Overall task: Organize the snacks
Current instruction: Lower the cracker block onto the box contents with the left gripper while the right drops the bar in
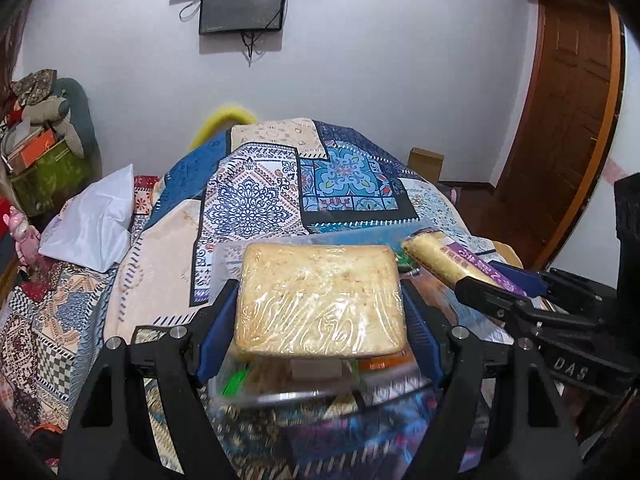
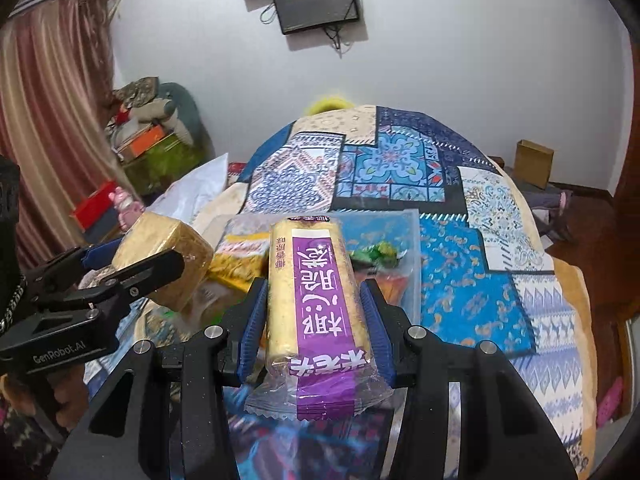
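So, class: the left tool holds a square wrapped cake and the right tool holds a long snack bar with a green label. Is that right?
Not quite: the snack bar's label is purple, as the right wrist view shows. The left tool does hold the square cake, the right tool the bar.

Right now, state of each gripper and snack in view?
left gripper: shut on the plastic-wrapped cake block, held in the air
right gripper: shut on the purple-label snack bar, held in the air
clear bag: lying on the bed, green-wrapped candies inside
wall screen: dark
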{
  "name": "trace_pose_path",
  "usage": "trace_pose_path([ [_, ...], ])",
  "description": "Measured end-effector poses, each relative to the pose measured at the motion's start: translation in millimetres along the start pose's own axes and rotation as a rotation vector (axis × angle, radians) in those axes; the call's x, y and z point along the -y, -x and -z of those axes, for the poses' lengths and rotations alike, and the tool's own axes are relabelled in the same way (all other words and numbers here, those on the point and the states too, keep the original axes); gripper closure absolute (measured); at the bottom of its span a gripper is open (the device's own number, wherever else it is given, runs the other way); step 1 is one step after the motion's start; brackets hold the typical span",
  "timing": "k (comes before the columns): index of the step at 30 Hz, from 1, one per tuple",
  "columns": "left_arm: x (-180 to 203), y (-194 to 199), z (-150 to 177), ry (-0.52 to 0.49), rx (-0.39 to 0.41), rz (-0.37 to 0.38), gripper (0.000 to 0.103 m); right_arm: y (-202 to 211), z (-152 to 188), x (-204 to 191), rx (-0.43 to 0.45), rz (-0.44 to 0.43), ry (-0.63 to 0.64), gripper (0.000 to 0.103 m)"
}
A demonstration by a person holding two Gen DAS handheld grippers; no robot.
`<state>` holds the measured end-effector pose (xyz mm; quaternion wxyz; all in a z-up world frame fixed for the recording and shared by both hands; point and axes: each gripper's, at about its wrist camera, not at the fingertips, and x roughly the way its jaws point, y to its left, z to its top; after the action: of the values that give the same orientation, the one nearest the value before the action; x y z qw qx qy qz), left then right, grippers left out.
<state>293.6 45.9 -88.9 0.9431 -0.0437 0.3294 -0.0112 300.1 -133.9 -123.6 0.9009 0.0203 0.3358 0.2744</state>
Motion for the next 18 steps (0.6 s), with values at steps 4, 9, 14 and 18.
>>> trace_pose_path([
  [4, 2.4, -23.0, -9.0, 0.007, -0.026, -0.007, 0.027, -17.4, -7.1, 4.0, -0.012, 0.024, -0.015, 0.059],
  [9, 6.7, -47.6, -15.9, 0.015, -0.063, -0.008, 0.027, -33.6, -10.5, 12.1, -0.033, 0.050, -0.039, 0.059],
  [14, 10.4, -61.5, -11.7, 0.006, -0.105, -0.010, 0.026, -38.1, -6.7, 18.9, -0.068, 0.052, -0.046, 0.058],
  [18, 12.4, -53.2, -10.3, 0.000, -0.078, 0.003, 0.024, -32.4, -5.5, 18.6, -0.073, 0.060, -0.024, 0.057],
])
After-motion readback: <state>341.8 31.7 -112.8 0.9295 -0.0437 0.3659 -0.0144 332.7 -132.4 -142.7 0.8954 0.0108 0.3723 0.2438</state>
